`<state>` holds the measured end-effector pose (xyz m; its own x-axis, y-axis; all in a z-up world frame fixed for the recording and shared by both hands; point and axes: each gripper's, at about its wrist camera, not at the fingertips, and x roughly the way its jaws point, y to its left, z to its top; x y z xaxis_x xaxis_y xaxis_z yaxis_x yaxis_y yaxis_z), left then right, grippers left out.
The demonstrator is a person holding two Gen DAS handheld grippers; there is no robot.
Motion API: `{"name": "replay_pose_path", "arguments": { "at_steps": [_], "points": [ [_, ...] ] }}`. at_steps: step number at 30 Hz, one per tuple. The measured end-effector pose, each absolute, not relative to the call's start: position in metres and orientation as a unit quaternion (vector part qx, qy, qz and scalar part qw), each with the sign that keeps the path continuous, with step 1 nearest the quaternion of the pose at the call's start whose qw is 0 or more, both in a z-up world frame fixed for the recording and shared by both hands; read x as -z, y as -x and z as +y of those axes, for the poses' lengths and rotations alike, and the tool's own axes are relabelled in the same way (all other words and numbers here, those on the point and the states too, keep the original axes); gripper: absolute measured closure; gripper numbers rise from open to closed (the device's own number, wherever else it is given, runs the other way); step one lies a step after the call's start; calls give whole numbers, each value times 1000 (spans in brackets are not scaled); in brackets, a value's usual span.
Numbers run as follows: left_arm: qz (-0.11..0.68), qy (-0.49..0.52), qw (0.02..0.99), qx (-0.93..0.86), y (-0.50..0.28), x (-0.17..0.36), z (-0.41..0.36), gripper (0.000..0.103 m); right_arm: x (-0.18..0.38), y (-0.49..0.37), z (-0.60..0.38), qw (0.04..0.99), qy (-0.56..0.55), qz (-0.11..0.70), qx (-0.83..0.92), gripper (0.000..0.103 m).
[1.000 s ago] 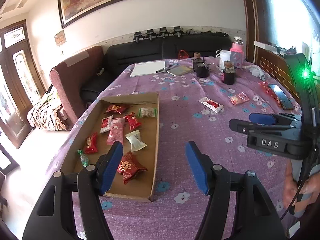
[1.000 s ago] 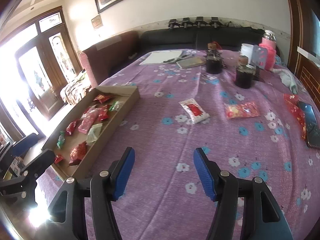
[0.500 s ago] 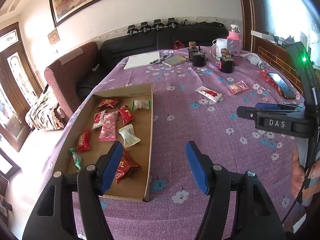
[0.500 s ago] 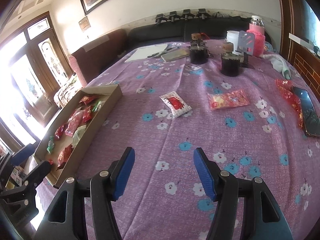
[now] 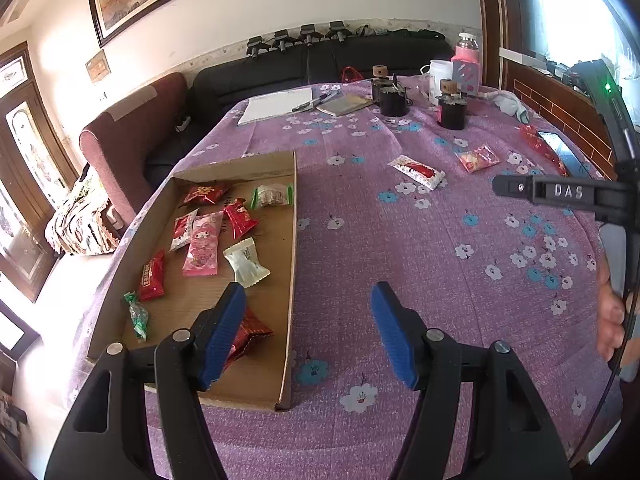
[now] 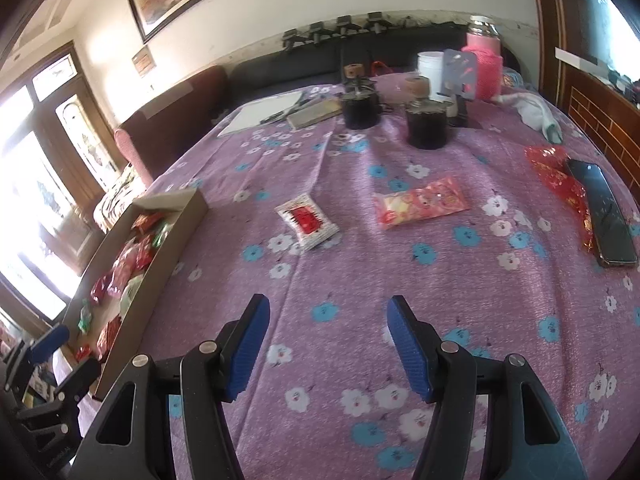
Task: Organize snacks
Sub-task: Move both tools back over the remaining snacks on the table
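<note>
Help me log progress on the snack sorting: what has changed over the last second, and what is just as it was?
The right gripper has moved in over the table toward the two loose snacks, the white and red packet and the orange packet; both loom larger in its view. The left gripper shifted only slightly by the cardboard box. Nothing was taken hold of or let go. Both stay open and empty; the snacks have not moved.

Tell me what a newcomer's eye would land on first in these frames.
The purple flowered tablecloth fills both views. At its left edge lies a cardboard tray holding wrapped snacks, mostly red. Two packets lie loose mid-table, a white one and a red-and-yellow one. The right gripper, open and empty, points toward them.
</note>
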<state>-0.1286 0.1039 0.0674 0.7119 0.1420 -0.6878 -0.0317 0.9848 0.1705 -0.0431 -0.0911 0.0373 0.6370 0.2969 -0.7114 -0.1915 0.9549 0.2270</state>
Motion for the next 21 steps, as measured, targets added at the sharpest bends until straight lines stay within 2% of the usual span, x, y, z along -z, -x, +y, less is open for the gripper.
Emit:
{"name": "replay_pose_path", "arguments": {
  "at_steps": [6,13,21],
  "points": [
    [381,-64,922,-35,124,-66,104,38,-34,22,-123,901,-104,409,-105,40],
    [351,-30,936,1,125,-82,105,38,-24,-18,-178,879,-222,417,-69,40],
    [350,-3,937,20,111,-96,111,38,-7,-78,-154,864,-194,462,-39,39]
  ]
}}
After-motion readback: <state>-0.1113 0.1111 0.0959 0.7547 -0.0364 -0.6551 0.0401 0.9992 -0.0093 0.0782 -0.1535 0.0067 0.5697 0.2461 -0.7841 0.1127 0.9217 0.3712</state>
